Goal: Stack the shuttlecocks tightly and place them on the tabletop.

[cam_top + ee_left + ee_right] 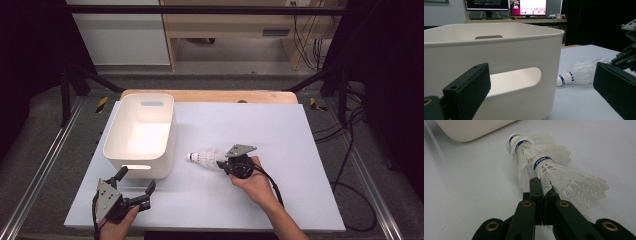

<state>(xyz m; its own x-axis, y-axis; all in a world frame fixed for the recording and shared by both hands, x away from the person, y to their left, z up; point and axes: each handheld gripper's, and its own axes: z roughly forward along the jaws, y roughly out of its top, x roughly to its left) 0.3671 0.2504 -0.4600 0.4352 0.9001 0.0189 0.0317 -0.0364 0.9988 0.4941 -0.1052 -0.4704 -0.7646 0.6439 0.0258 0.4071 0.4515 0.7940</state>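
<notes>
We see the right gripper (226, 161) lying low over the white tabletop (280, 145), its 2 black jaws pressed together on the skirt of a stack of shuttlecocks (206, 157). In the right gripper view the matte jaws, with brass-coloured pivot pins, pinch the thin plastic webbing of the nearest skirt (564, 182). That view shows 3 rounded white cork heads, each ringed with a blue band, nested in a row; the skirts are translucent white plastic with a fine ribbed lattice. The stack lies on its side on the table with the heads pointing toward the bin (142, 132), near its right wall but apart from it.

The bin is a smooth, cream-white plastic tub, rectangular with rounded corners and a rolled rim, with an oblong handle slot cut in each short wall. It stands at the left half of the table; its floor is bare.

The left gripper (135, 181) rests near the front left corner of the table, just short of the bin's near wall, its 2 flat, blocky black pads spread wide with nothing between them. In the left gripper view the handle slot (516, 78) sits between the spread jaws, and the shuttlecocks (579, 75) lie beyond the bin's corner.

The tabletop is a flat, matte white sheet over a wooden board.
</notes>
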